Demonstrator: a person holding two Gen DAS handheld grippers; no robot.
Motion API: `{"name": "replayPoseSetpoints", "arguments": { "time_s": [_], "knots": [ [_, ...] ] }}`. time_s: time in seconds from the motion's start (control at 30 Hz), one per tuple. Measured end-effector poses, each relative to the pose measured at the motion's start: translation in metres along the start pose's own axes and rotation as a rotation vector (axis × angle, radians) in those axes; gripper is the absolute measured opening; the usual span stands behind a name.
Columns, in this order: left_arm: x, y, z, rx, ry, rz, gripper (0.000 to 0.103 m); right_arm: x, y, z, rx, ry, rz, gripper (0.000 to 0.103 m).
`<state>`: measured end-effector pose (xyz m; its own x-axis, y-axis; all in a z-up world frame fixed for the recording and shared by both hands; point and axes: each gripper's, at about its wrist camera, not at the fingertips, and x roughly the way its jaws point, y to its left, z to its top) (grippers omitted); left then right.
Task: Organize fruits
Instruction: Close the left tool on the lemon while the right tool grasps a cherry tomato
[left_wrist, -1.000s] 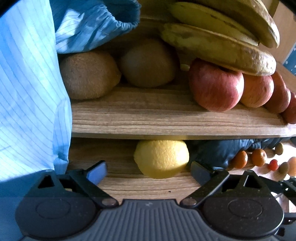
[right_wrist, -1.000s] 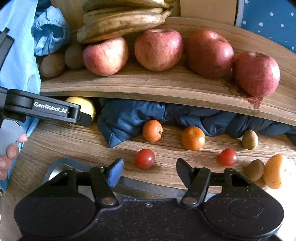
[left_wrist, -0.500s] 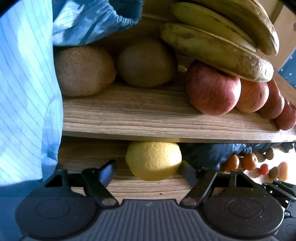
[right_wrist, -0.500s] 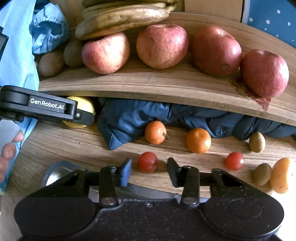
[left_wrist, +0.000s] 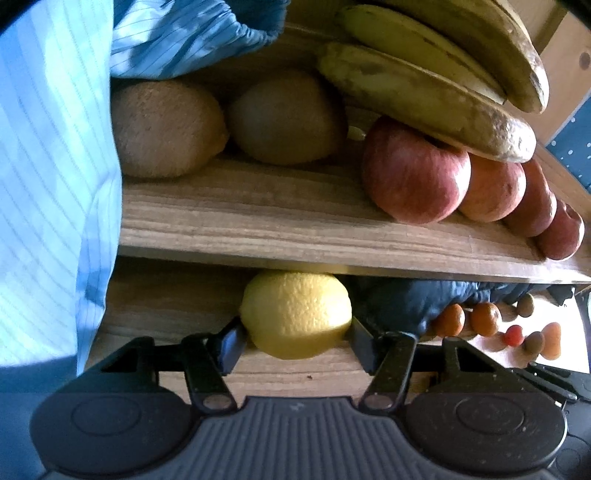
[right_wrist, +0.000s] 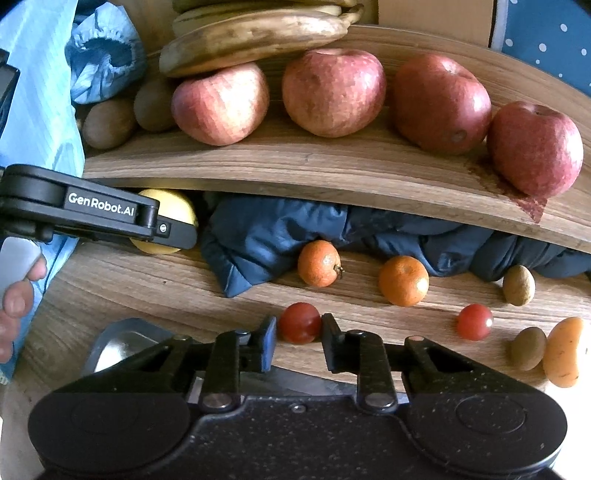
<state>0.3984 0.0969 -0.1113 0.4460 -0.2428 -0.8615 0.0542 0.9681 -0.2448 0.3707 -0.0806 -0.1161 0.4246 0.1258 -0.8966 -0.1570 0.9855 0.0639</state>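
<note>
Lemon between closing left gripper jaws, right gripper pinching tomato

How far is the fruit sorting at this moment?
Done, apparently: four apples, bananas and kiwis sit on the upper shelf. In hand: the left claw is closing around the lemon; the right claw is shut on a cherry tomato. Left: two oranges, another tomato and small fruits on the table.
</note>
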Motion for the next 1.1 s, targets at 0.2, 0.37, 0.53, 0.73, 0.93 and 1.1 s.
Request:
{"name": "replayPoseSetpoints", "arguments": {
  "time_s": [0.2,0.37,0.53,0.73,0.93,1.1],
  "knots": [
    [-0.006,0.004,-0.012,0.0,0.016,-0.012,0.065,-0.001,0.002,-0.002,0.0,-0.002,0.006,0.026],
    [-0.006,-0.001,-0.023,0.006,0.025,-0.02,0.064,0.001,0.003,-0.004,-0.003,-0.002,0.015,0.026],
    [-0.007,-0.012,-0.019,0.014,0.031,-0.015,0.065,0.0,0.003,-0.006,-0.006,0.001,0.022,0.026],
    [-0.001,-0.02,-0.014,0.017,0.029,-0.013,0.066,0.0,0.003,-0.008,-0.005,0.0,0.022,0.026],
    [-0.001,-0.02,-0.012,0.024,0.021,-0.023,0.065,0.0,0.004,-0.009,-0.005,-0.001,0.022,0.026],
    [-0.008,-0.016,-0.015,-0.012,0.038,-0.01,0.064,-0.001,0.004,-0.011,-0.006,-0.002,0.024,0.026]
  ]
}}
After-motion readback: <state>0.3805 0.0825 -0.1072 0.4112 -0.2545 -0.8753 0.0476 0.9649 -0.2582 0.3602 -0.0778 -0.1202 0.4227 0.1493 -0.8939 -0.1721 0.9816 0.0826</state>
